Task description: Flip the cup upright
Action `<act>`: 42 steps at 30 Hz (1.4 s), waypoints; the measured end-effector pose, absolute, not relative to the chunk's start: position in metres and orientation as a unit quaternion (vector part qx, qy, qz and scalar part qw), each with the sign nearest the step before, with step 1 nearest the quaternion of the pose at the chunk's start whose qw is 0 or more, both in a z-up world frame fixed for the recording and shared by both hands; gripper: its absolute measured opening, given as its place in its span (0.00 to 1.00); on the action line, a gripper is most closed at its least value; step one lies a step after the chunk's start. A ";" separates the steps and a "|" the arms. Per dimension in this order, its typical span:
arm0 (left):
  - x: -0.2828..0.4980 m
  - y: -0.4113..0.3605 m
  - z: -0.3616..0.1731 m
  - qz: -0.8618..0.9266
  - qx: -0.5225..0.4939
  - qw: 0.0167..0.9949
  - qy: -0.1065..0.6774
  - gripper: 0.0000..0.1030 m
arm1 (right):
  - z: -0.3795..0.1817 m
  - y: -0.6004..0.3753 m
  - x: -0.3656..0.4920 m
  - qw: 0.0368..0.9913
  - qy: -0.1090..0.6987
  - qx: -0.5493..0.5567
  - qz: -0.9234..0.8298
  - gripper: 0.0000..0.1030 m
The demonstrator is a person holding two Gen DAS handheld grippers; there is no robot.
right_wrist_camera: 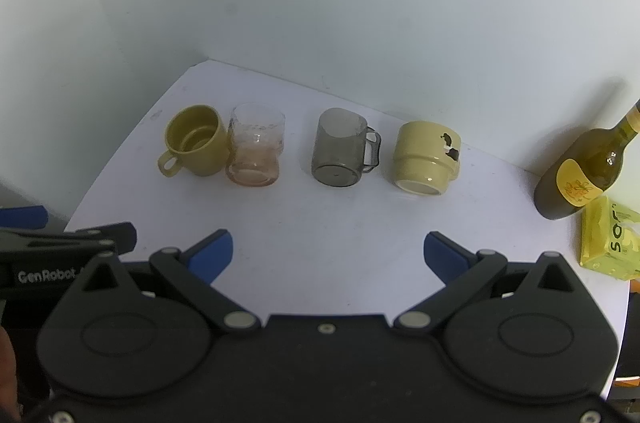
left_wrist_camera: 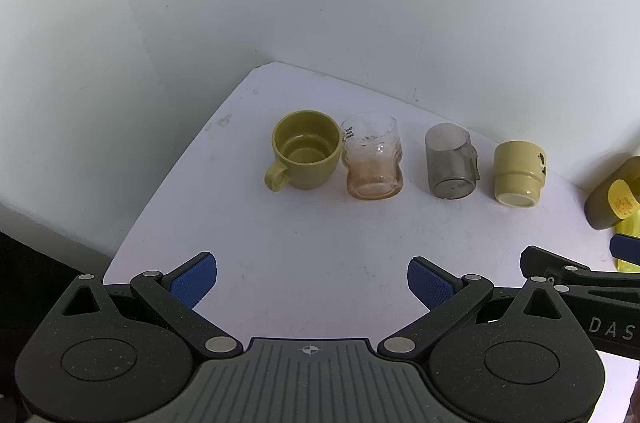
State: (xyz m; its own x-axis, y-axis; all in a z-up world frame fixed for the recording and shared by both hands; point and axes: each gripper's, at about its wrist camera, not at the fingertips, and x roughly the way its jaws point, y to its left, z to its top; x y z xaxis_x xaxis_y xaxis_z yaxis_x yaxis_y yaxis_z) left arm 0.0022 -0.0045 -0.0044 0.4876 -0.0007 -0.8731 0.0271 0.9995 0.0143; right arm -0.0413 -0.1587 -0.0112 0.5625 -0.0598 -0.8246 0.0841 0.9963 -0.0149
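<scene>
Four cups stand in a row on the white table (left_wrist_camera: 320, 243). An olive mug (left_wrist_camera: 305, 151) (right_wrist_camera: 196, 145) is upright at the left, touching an upright textured clear glass (left_wrist_camera: 373, 157) (right_wrist_camera: 256, 145). A smoky grey glass mug (left_wrist_camera: 451, 161) (right_wrist_camera: 342, 147) is upside down. A pale yellow mug (left_wrist_camera: 518, 173) (right_wrist_camera: 426, 157) with a dark animal print is upside down at the right. My left gripper (left_wrist_camera: 312, 281) is open and empty, back from the row. My right gripper (right_wrist_camera: 328, 253) is open and empty, also back from the row.
A dark olive bottle (right_wrist_camera: 580, 167) (left_wrist_camera: 610, 195) with a yellow label stands at the right, by a yellow packet (right_wrist_camera: 610, 243). White walls meet in a corner behind the cups. The table edge runs along the left. Each gripper shows at the other view's side.
</scene>
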 end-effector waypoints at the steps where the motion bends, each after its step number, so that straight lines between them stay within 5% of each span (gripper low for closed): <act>1: 0.000 -0.003 -0.004 -0.008 0.012 0.862 0.506 1.00 | -0.012 -0.157 -0.042 0.884 0.466 0.013 -0.041 1.00; 42: -0.007 -0.001 -0.007 -0.009 0.009 0.861 0.508 1.00 | -0.014 -0.154 -0.043 0.880 0.473 0.022 -0.036 1.00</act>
